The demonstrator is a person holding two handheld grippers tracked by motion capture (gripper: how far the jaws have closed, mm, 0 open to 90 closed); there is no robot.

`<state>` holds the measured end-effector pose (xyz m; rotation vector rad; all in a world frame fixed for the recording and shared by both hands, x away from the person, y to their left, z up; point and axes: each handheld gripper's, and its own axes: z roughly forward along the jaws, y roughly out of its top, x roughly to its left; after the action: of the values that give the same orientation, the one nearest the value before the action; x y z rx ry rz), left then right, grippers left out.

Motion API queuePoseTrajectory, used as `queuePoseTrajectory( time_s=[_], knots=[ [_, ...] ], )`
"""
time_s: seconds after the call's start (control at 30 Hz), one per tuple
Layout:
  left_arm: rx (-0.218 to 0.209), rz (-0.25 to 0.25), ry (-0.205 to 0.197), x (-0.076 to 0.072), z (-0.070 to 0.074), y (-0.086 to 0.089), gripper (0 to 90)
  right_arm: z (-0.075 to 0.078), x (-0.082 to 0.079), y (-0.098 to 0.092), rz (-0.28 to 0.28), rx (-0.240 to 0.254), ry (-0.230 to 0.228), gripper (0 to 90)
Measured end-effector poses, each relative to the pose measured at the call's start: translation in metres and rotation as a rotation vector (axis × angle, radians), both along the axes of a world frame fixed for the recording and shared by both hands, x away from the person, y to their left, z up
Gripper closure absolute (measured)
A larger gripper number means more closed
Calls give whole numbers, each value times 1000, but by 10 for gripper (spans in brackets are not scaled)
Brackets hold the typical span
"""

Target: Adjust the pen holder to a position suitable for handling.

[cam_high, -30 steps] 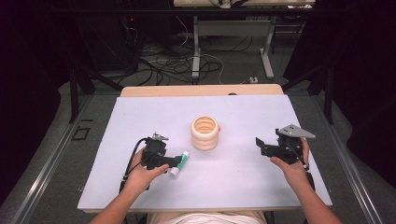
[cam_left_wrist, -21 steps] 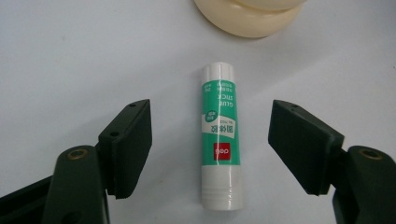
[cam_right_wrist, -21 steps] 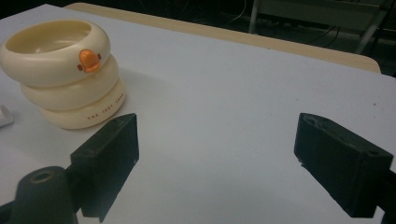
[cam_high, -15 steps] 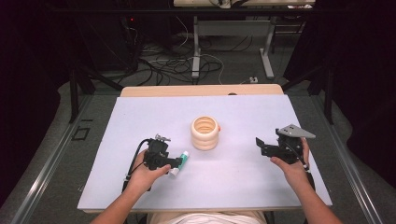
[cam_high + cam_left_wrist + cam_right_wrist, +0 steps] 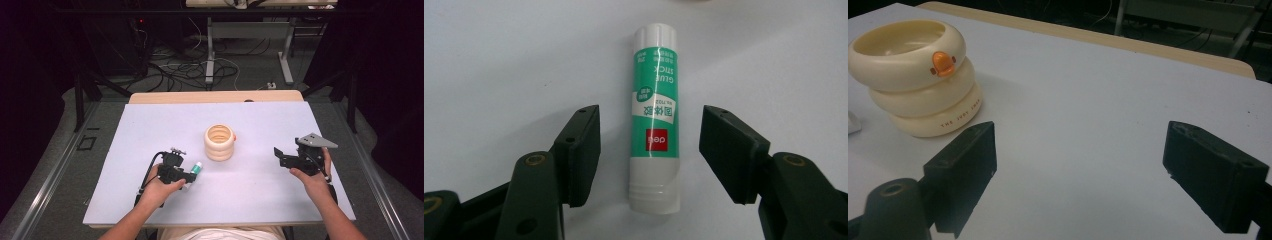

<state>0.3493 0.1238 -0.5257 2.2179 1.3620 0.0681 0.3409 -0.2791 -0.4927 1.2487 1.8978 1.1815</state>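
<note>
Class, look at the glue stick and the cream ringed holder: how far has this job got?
Done: the left gripper straddles the glue stick, which lies flat on the table.
In hand: its jaws have just been closing, with gaps showing on both sides, so no grip.
Left: clamping and lifting it, probably toward the ringed holder. The right gripper waits open.

Beyond the claws, a white tabletop [image 5: 260, 200] edged by pale wood [image 5: 215, 96]; farther off, grey floor [image 5: 250, 75], tangled cables [image 5: 175, 70], metal table legs [image 5: 209, 55], dark surroundings.
</note>
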Motion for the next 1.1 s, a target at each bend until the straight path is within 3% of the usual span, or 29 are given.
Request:
queuePoseTrajectory(
  time_s=[0.63, 1.1],
  knots=[
    [43, -14, 53, 0, -8, -4, 502, 0, 0, 0, -1, 0, -1, 134],
    [114, -39, 54, -1, -6, -12, 641, 0, 0, 0, 1, -2, 2, 134]
  ],
)
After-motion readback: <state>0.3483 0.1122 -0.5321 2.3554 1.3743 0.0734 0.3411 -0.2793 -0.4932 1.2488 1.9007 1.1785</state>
